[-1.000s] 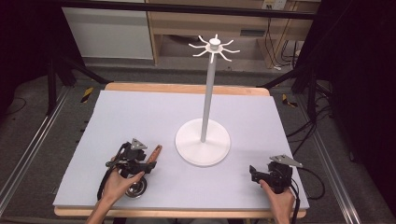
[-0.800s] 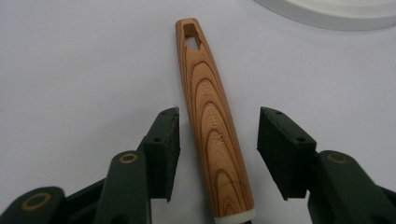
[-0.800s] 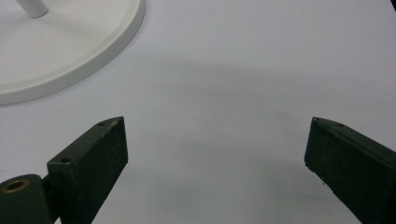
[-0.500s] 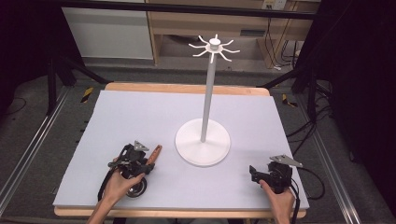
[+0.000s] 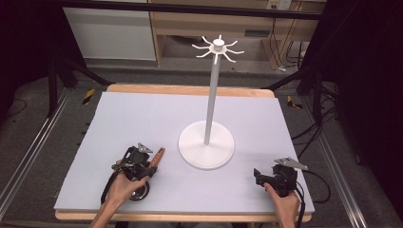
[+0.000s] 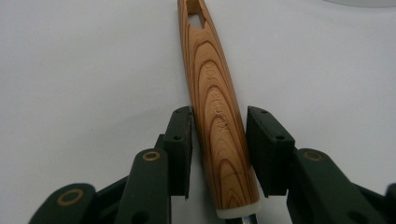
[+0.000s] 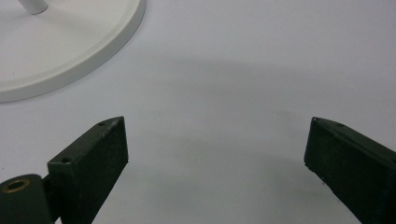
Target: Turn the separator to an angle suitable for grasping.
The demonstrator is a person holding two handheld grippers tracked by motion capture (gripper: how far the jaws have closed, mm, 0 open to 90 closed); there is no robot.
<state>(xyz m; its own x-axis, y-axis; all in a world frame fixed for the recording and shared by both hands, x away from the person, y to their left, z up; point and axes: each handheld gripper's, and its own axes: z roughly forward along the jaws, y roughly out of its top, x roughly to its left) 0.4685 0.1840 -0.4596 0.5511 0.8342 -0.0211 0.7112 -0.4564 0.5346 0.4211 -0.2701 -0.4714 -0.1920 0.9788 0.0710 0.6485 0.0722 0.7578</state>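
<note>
Left gripper point(image 6: 218, 154): its jaws, just closing, now flank the wooden handle point(image 6: 215, 102) lying between them on the table point(image 5: 142, 118), narrower than before. Right gripper point(image 7: 217, 154): wide open, empty.

Left tongs point(image 6: 218, 140) just closing, nearly shut; right tongs point(image 7: 215, 154) spread wide, low.

Black grippers point(image 5: 138, 164) (brass-ringed screw holes), trailing cables.

A: From my feed, the wooden handle point(image 5: 158, 155) lies on the table point(image 5: 142, 114), just left of the hook stand point(image 5: 207, 142).

B: Same here, left gripper point(image 5: 141, 162) sits in front of the handle, right gripper point(image 5: 259, 176) right of the stand's base.
</note>
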